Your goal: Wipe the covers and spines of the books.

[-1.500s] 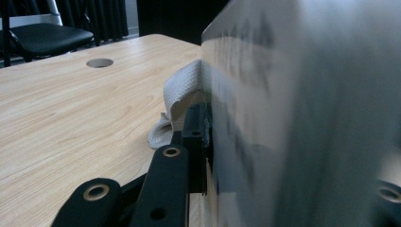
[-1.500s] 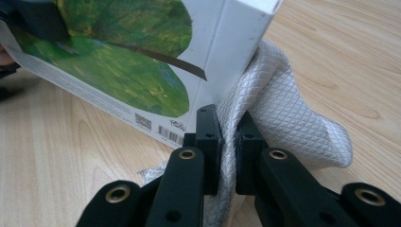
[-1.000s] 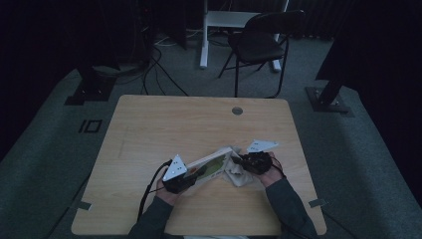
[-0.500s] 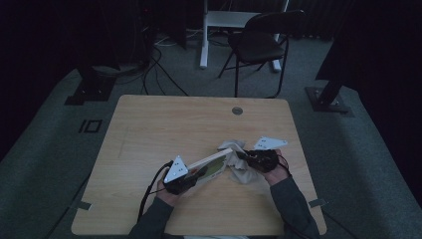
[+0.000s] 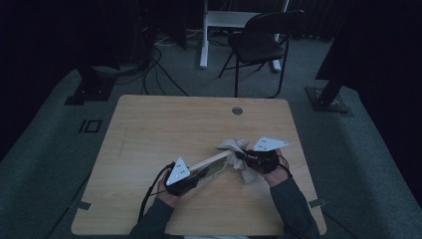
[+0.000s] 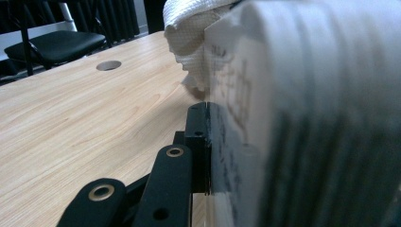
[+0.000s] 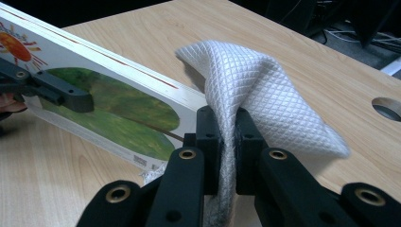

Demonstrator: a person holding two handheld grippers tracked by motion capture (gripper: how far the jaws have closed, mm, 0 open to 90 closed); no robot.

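On the near part of the table (image 5: 149, 129), the left gripper (image 5: 191, 175) is clamped on the near-left end of a flat picture board (image 5: 214, 166), which slants up toward the far right. Just right of it, the right gripper (image 5: 242, 158) pinches a white quilted cloth (image 7: 255, 85) tight between its jaws, the cloth touching the board's far end. Both forearms reach in from the near edge.

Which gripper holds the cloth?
The right gripper: its fingers pinch the white cloth. The left gripper clamps the book.
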